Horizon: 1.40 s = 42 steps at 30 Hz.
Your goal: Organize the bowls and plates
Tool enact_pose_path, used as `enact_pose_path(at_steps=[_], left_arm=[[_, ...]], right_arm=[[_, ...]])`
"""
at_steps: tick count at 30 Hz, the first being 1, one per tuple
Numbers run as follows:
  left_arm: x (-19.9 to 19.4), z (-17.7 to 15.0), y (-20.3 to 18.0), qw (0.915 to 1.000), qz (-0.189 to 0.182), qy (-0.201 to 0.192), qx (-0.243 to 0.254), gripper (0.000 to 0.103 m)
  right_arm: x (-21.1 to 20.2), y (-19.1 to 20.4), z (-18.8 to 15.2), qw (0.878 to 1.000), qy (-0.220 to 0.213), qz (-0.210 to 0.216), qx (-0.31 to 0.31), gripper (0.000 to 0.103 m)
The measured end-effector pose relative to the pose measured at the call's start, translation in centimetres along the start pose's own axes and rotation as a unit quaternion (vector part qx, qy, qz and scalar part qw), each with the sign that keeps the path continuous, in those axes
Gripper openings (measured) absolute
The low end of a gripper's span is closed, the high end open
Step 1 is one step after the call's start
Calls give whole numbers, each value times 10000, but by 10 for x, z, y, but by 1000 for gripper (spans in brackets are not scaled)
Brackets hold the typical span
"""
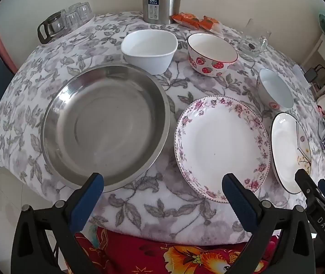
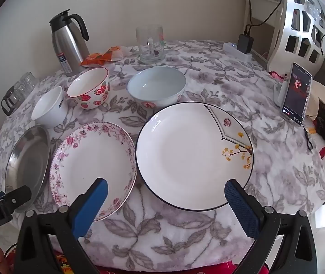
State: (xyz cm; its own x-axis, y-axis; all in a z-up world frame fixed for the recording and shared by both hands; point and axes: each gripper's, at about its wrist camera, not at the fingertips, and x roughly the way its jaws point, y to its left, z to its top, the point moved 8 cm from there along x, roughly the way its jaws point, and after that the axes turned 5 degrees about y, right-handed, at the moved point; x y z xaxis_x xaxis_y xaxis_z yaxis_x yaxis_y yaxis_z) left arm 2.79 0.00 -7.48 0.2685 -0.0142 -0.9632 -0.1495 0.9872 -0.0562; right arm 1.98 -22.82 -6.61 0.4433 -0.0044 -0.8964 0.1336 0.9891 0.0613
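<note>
Both claws spread wide, empty: L claw (image 1: 162, 189) near steel pan (image 1: 105, 125), R claw (image 2: 166, 190) over black-rimmed plate (image 2: 185, 150).

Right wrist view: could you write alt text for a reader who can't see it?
The open right hand-held gripper hovers over a floral-clothed table, nothing between its blue fingers, just short of a dark-rimmed white plate. A pink-flowered plate and steel dish lie to its left; three empty bowls, a glass mug and steel jug stand behind.
</note>
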Motion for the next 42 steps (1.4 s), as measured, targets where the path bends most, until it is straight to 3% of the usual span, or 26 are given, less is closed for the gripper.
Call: enact_pose_path(at_steps=[42], left_arm=[[-4, 1, 12, 9989, 454, -68, -82, 103]], right_arm=[[-8, 8, 2, 9998, -105, 162, -86, 103]])
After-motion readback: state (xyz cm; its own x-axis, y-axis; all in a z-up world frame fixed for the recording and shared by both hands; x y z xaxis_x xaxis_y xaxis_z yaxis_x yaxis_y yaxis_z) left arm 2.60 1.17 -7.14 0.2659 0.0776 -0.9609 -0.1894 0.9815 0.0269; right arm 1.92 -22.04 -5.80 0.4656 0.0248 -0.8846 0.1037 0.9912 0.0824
